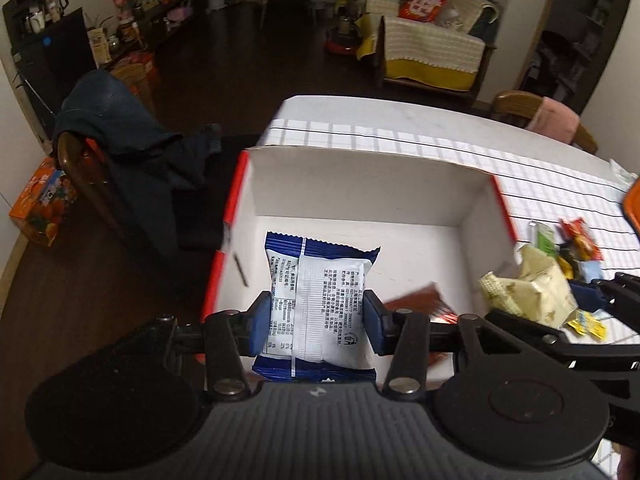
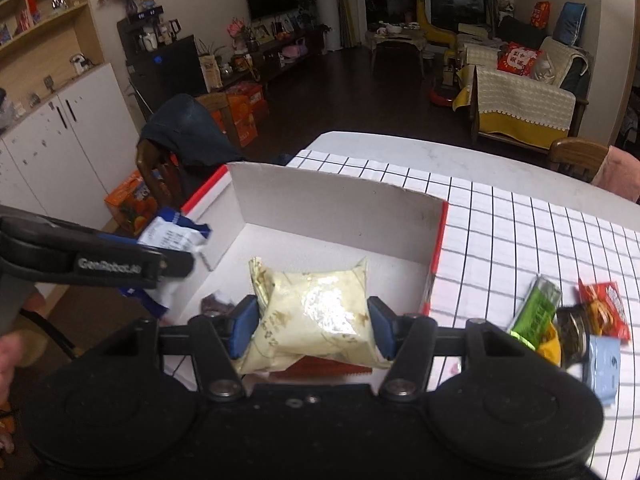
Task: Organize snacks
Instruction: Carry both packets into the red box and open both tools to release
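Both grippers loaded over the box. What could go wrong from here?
1. The left gripper and right gripper hang close together over the white box; they could bump when releasing.
2. The cream packet is puffy and pinched at its sides; it might slip early.
3. The blue-and-white packet hangs near the box's left wall and could land outside, off the table edge.

The dark red packet [image 1: 420, 300] on the floor of the white box [image 1: 360, 184] is smeared by motion, its print unreadable, and the left gripper [image 1: 316, 320] hides its near end. At three o'clock in the left wrist view, an orange object [image 1: 632, 208] is cut by the edge. The small snack wrappers [image 2: 576, 320] show labels too small to read.
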